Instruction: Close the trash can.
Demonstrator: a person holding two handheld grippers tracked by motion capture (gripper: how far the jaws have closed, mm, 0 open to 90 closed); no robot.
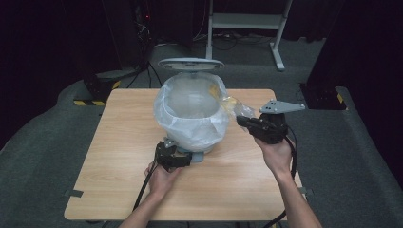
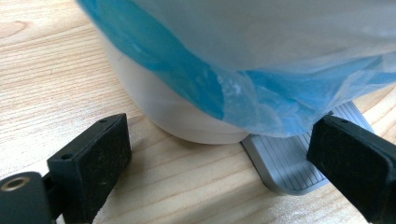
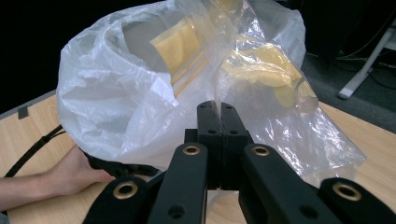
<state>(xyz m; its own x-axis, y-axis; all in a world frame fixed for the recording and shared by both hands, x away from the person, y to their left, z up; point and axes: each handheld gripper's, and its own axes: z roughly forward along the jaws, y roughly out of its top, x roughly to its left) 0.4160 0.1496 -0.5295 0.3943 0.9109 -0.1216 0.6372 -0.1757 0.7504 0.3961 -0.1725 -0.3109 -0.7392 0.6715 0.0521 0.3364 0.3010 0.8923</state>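
1. The high view shows a white bin [image 1: 190, 137] with its lid [image 1: 190, 63] up, lined with a translucent liner [image 1: 190, 111], standing mid-table [image 1: 119, 156].
2. The right gripper [image 1: 243, 119] sits at the bin's right rim, its jaws pressed together on a clear bag [image 1: 233, 105] holding something yellow. The right gripper view shows that pinch on the bag [image 3: 261, 79] close up, beside the liner [image 3: 116, 93].
3. The left gripper [image 1: 172, 153] rests at the bin's base. Its own view shows the jaws apart, holding nothing, with the grey pedal [image 2: 285, 163] between them. There the liner [image 2: 196, 70] looks blue.
4. The bag's contents are too crumpled to identify. The bin's inside is hazy. No writing can be read.
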